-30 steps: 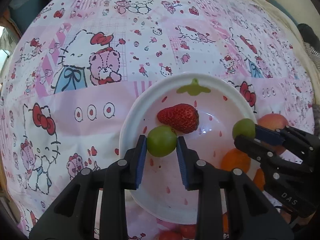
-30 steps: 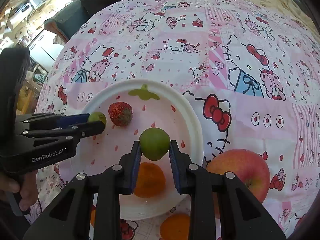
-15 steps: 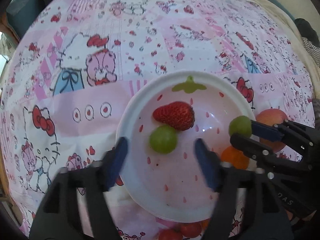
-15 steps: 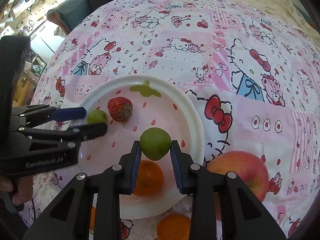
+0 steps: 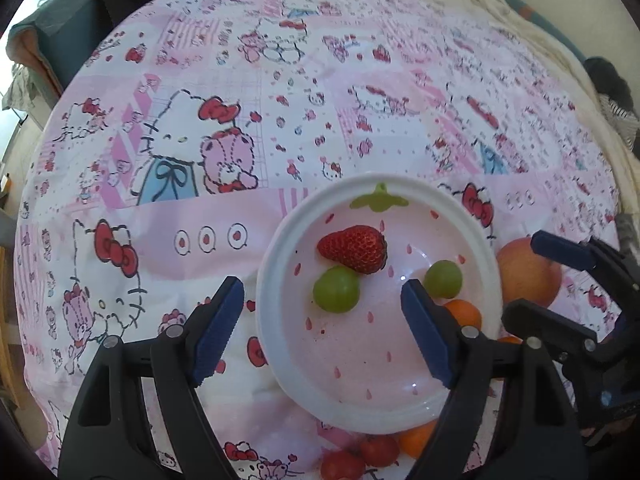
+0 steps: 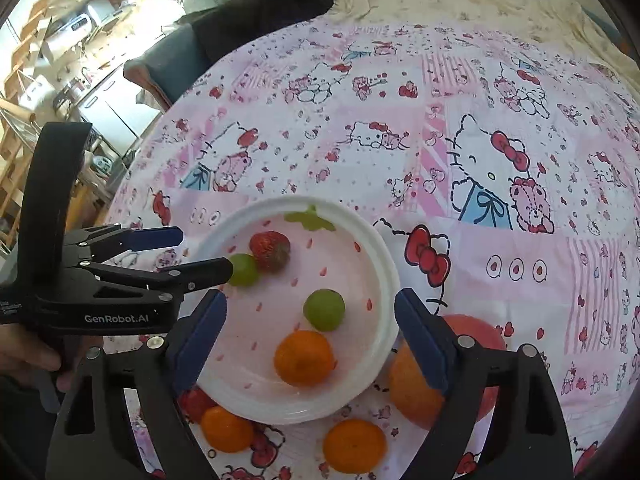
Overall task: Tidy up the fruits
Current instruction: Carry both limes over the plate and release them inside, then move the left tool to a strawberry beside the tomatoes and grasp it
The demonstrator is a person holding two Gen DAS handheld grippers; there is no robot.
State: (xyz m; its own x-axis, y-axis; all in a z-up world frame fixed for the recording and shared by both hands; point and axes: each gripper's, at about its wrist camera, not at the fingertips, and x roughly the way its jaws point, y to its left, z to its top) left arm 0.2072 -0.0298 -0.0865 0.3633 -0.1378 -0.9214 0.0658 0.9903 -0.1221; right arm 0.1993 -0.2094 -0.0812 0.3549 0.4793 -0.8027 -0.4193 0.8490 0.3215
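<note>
A white plate [image 5: 272,320] with a pink inside lies on the patterned cloth. On it are a strawberry [image 5: 354,248], a green fruit [image 5: 336,289] touching it, a second green fruit [image 5: 443,279] and an orange [image 5: 464,314]. My left gripper [image 5: 321,285] hangs above the first green fruit, its jaws opening, its pads clear of the fruit. In the right wrist view my right gripper [image 6: 311,300] hovers over the second green fruit [image 6: 324,309], jaws opening wide, with nothing gripped. The orange [image 6: 304,357] sits just in front of that fruit.
Beside the plate's right edge lies an apple [image 6: 472,328]. Loose oranges [image 6: 227,428] [image 6: 354,445] and small red fruits [image 5: 344,464] lie along its near edge. A hand [image 6: 24,356] holds the left gripper [image 6: 205,252]. Dark clothing and a chair are past the table's far edge.
Both grippers were shut on green fruits. The left one opened first, then the right, and both fruits now lie on the plate. Both grippers have risen slightly.
</note>
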